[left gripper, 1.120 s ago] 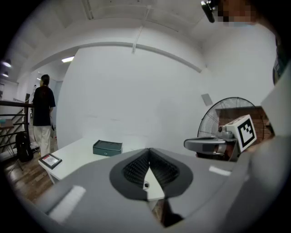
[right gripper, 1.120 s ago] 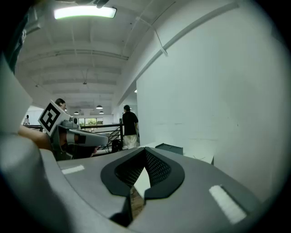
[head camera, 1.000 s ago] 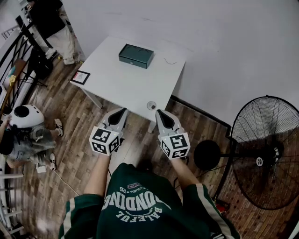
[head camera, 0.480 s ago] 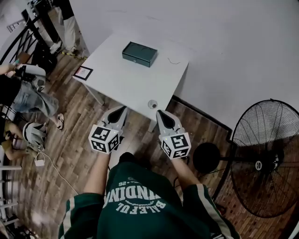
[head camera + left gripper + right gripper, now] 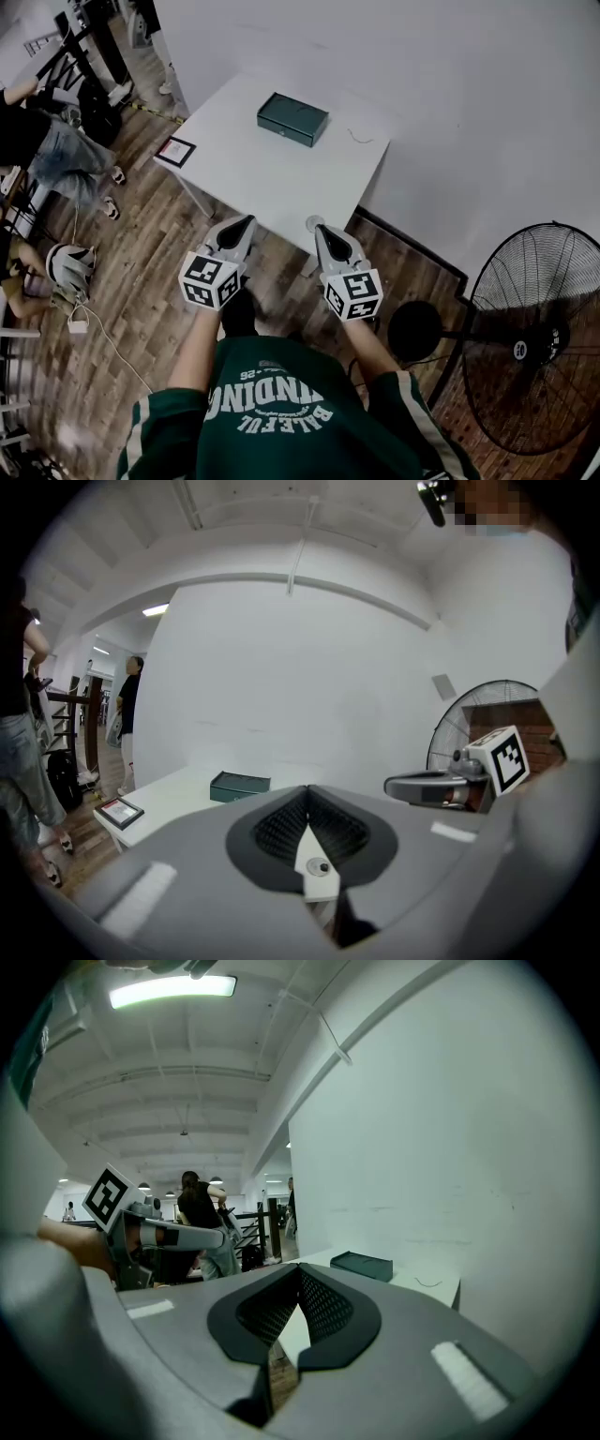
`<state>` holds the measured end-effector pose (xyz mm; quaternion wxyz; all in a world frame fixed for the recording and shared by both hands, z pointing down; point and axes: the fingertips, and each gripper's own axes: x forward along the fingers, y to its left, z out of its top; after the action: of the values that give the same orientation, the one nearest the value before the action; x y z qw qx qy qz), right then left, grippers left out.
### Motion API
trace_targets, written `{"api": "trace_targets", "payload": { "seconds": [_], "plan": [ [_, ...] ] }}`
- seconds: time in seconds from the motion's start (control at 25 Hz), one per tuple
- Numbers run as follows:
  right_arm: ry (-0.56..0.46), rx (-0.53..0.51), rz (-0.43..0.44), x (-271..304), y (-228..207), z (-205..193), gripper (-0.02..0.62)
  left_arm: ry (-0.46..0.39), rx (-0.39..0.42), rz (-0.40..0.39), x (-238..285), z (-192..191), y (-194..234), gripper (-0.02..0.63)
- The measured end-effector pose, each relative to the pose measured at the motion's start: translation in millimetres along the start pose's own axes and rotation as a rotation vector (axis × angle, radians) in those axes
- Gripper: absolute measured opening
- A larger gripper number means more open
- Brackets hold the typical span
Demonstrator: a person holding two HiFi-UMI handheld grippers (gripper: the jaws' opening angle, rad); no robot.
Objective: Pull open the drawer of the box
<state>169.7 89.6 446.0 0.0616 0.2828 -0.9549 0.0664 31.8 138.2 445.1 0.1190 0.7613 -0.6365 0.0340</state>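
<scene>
Box (image 5: 292, 119) – dark green, flat and oblong, one item. It sits on the far part of the white counter (image 5: 272, 183), near the wall (image 5: 450, 84). It looks shut on every side I can see, with no drawer front standing out.

Left hand-held gripper (image 5: 246, 223) – jaws closed tip to tip, nothing between them. It is held roughly level out in front of the person, short of the counter's near edge and well apart from the box.

Right hand-held gripper (image 5: 320, 228) – jaws likewise together at the tips and empty. It is held beside the left one, its tip at the counter's near corner.

Framed card (image 5: 176, 151) – small and dark-edged, lying on the counter's left corner.

Cord (image 5: 359, 137) – a thin loose curl on the counter to the right of the box, apart from it.

Fan (image 5: 530, 342) – a large round-caged standing fan on the wooden floor (image 5: 141, 281), to the right of the counter.

Bystanders (image 5: 52, 150) – at the far left, by the railing.
</scene>
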Motion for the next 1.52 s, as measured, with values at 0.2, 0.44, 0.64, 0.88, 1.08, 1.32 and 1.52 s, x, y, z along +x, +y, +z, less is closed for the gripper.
{"api": "trace_targets", "payload": {
  "seconds": [0.2, 0.44, 0.64, 0.88, 1.08, 1.32, 1.52],
  "plan": [
    [0.009, 0.016, -0.030, 45, -3, 1, 0.002, 0.019, -0.001, -0.040, 29, 3, 38, 0.052],
    [0.017, 0.033, -0.077, 115, -6, 9, 0.002, 0.039, 0.005, -0.101, 74, 14, 102, 0.053],
    [0.024, 0.044, -0.150, 176, -12, 24, 0.002, 0.064, 0.025, -0.168, 109, 28, 157, 0.052],
    [0.018, 0.061, -0.259, 242, -24, 45, 0.002, 0.093, 0.032, -0.273, 156, 44, 213, 0.053],
    [-0.011, 0.088, -0.346, 275, -38, 56, 0.002, 0.111, 0.057, -0.360, 190, 53, 238, 0.054],
    [-0.023, 0.108, -0.386, 287, -58, 59, 0.002, 0.128, 0.065, -0.410, 222, 59, 236, 0.053],
    [-0.031, 0.098, -0.388, 292, -81, 66, 0.002, 0.117, 0.049, -0.407, 246, 67, 233, 0.054]
  ]
}}
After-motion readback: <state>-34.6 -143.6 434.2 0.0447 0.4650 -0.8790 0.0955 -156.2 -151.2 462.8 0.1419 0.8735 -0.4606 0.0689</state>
